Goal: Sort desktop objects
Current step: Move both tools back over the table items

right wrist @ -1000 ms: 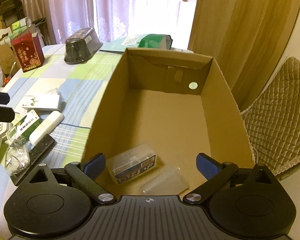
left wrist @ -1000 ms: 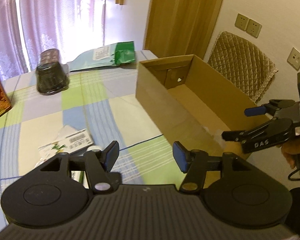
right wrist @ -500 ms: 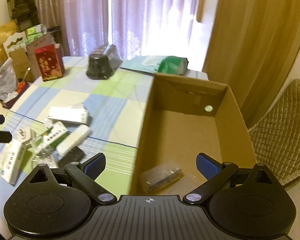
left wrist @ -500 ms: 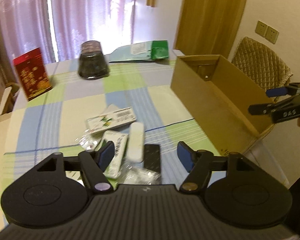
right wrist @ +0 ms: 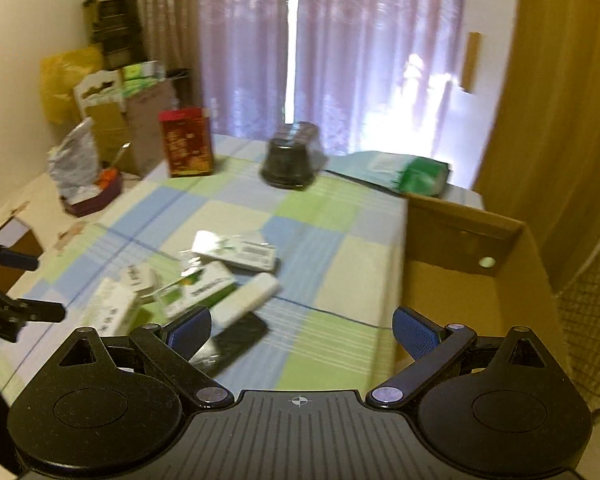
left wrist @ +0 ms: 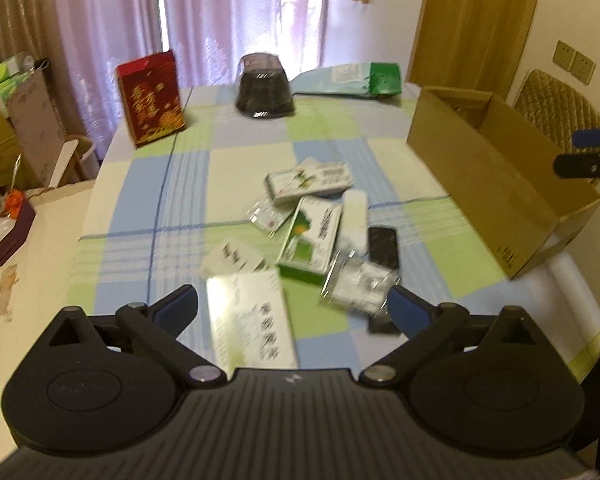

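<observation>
Above table (left wrist: pixel 188 184): both tongs (left wrist: pixel 294 306) (right wrist: pixel 302 326) released; box (left wrist: pixel 250 320) print blurred, perhaps Chinese.

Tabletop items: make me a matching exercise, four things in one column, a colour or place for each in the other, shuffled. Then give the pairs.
Things:
1. cardboard box
2. gift box
3. phone
4. white stick

Descriptions:
A. red with gold print, standing upright
B. black, lying flat among the packets
C. brown, open-topped, at the table's right edge
D. pale, lying between the green packet and the phone

Pairs: 1-C, 2-A, 3-B, 4-D
</observation>
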`<action>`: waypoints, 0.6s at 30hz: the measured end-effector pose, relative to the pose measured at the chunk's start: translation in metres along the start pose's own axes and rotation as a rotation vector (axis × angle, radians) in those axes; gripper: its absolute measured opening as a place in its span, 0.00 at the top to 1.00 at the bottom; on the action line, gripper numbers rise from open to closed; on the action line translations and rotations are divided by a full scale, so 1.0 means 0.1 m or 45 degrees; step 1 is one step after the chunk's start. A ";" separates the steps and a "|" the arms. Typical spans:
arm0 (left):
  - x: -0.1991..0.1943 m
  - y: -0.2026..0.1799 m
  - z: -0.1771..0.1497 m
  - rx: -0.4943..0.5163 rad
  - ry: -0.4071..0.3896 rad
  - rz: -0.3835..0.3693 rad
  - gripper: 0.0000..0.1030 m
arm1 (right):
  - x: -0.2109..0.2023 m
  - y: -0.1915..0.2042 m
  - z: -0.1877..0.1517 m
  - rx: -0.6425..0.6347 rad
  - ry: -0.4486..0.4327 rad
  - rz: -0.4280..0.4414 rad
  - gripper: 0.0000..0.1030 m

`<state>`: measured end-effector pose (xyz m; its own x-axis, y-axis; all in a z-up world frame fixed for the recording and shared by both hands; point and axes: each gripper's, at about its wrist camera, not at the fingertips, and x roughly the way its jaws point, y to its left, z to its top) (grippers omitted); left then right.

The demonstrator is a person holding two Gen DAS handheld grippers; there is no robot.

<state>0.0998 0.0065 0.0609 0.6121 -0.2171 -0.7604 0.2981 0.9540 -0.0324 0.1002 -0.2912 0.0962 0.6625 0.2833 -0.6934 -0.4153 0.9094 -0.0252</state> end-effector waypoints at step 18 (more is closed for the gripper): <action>0.30 0.21 -0.54 -0.014 0.090 0.079 0.04 | 0.59 0.69 -0.39 -0.120 0.159 0.157 0.04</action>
<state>0.0848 0.0312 0.0030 0.5757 -0.1429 -0.8051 0.2528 0.9675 0.0090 0.0865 -0.2236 0.0259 0.5229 0.3455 -0.7793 -0.5491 0.8358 0.0021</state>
